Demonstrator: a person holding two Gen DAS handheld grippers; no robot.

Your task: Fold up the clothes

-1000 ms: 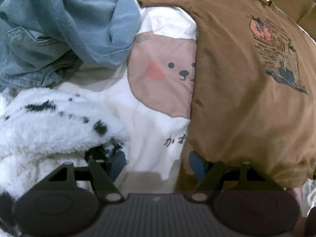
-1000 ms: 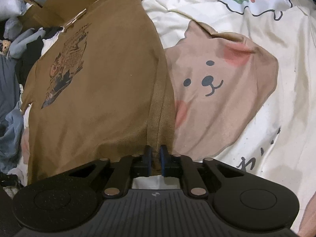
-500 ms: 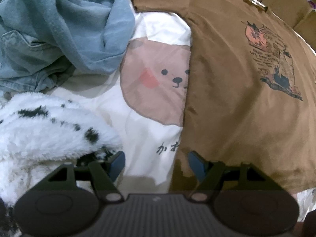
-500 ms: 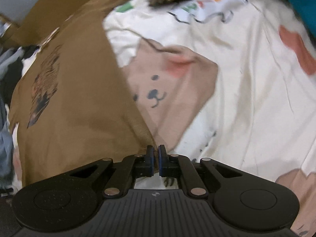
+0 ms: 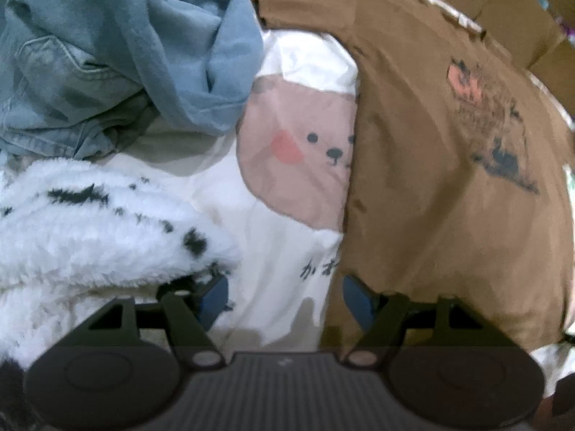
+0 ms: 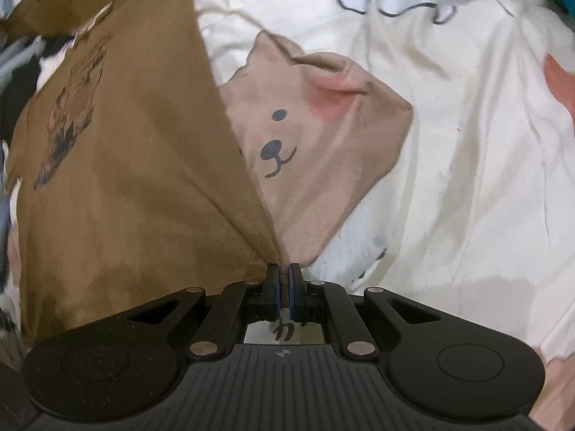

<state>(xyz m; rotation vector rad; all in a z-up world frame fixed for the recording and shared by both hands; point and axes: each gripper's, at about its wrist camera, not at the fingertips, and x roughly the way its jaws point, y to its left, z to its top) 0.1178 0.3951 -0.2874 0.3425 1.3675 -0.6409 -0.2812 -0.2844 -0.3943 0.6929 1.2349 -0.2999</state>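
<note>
Shirt (image 6: pixel 136 179) spread on bed (image 6: pixel 467 143), corner pinched by right hand-held gripper (image 6: pixel 284 287), rising leftward from it; left hand-held gripper (image 5: pixel 284 298) spread wide, straddling opposite hem edge.

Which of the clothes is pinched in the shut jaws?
The brown T-shirt with the printed picture. The right gripper is shut on its edge. The blue denim piece and the fluffy white spotted one lie untouched.

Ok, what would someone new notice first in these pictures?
Probably the brown T-shirt spread over the bear-print sheet, its corner pinched in the right gripper. In the left wrist view, a heap of blue denim and a fluffy spotted white garment lie beside the open left gripper.
</note>
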